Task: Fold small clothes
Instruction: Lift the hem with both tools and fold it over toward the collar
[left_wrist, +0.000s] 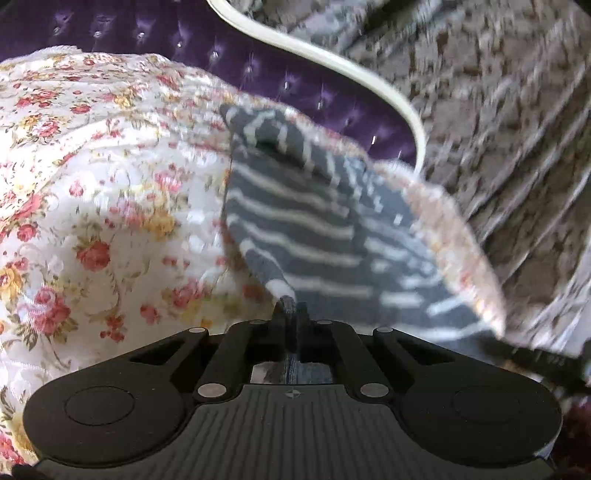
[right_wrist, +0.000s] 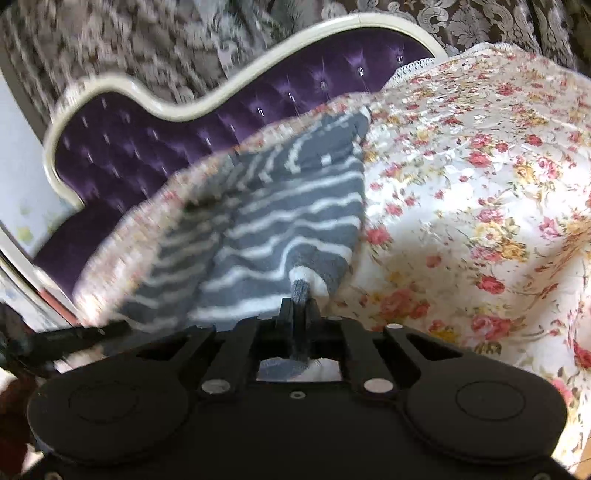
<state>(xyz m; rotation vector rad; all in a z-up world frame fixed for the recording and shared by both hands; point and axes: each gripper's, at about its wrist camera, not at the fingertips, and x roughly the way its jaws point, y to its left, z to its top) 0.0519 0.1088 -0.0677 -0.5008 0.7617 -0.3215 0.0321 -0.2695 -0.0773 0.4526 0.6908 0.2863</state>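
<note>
One grey sock (left_wrist: 295, 236) with white stripes lies stretched on the floral bedspread (left_wrist: 103, 206), near the bedspread's edge beside the purple headboard (left_wrist: 192, 48). The left gripper (left_wrist: 290, 314) has its fingers pressed together on a pinch of the sock's knit at the near end; the cloth shows between the pads and runs back into the gripper's frame. The right gripper (right_wrist: 300, 306) is likewise clamped on the sock (right_wrist: 280, 221), at a white-tipped corner, with a fold of grey fabric squeezed between its fingers. Both views are blurred along the sock's far side. Beyond the sock, the tufted headboard (right_wrist: 155, 147) has a cream curved frame (right_wrist: 207, 107), and behind that hangs a grey-brown patterned curtain (left_wrist: 498, 122). Nothing lies between the grippers and the sock. Counted: one sock, two grippers, one bedspread (right_wrist: 480, 192).
</note>
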